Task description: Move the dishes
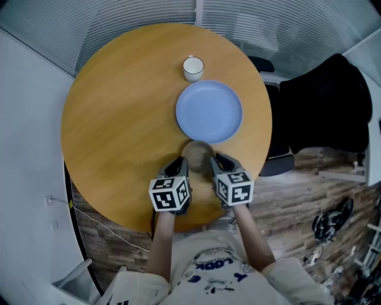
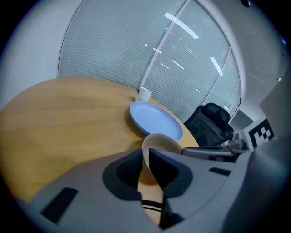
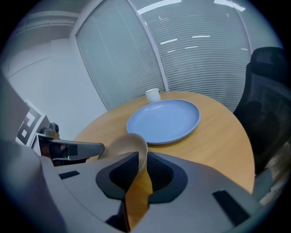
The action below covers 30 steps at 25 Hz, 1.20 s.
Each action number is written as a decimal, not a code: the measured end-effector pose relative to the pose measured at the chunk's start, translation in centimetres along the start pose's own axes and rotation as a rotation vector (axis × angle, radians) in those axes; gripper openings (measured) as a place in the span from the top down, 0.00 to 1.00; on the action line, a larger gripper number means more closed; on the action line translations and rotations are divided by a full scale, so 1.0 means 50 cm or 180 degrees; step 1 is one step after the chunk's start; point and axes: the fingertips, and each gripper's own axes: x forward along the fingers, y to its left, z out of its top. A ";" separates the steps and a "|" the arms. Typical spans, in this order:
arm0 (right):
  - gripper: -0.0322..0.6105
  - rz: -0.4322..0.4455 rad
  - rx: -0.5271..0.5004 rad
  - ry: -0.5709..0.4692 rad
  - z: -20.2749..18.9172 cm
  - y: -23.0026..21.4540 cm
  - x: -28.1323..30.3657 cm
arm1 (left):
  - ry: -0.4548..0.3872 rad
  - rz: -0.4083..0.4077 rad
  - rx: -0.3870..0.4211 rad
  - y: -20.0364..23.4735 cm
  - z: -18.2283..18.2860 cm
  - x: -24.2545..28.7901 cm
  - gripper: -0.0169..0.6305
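A small beige bowl (image 1: 197,154) is held between both grippers near the front edge of the round wooden table (image 1: 113,125). My left gripper (image 1: 181,167) is shut on the bowl's left rim (image 2: 150,146). On the bowl's right rim (image 3: 136,148) my right gripper (image 1: 215,164) is shut. Just beyond the bowl lies a light blue plate (image 1: 209,111), also seen from the left gripper (image 2: 155,120) and the right gripper (image 3: 164,120). A white cup (image 1: 193,68) stands behind the plate.
A black office chair (image 1: 321,110) stands to the right of the table, close to its edge. Window blinds (image 1: 149,15) run behind the table. The floor below is wood-patterned (image 1: 297,196).
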 end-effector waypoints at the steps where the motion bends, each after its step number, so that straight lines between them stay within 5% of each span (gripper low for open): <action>1: 0.86 -0.0010 0.0009 0.0004 0.000 -0.004 -0.002 | 0.0003 -0.0003 0.0011 -0.005 -0.001 0.002 0.94; 9: 0.86 -0.0039 0.0018 -0.0007 0.000 -0.024 -0.015 | 0.0055 -0.0071 0.0072 -0.024 -0.005 0.006 0.94; 15: 0.86 -0.0204 -0.0064 -0.0348 0.059 -0.038 -0.051 | -0.0153 0.0066 0.0093 -0.005 0.040 -0.030 0.94; 23: 0.87 -0.0623 -0.0574 -0.1346 0.262 0.011 -0.181 | -0.1180 0.0270 0.0578 -0.041 0.234 -0.183 0.95; 30: 0.88 -0.0723 -0.0555 -0.1845 0.341 0.054 -0.257 | -0.1778 0.0523 0.0798 -0.082 0.323 -0.284 0.97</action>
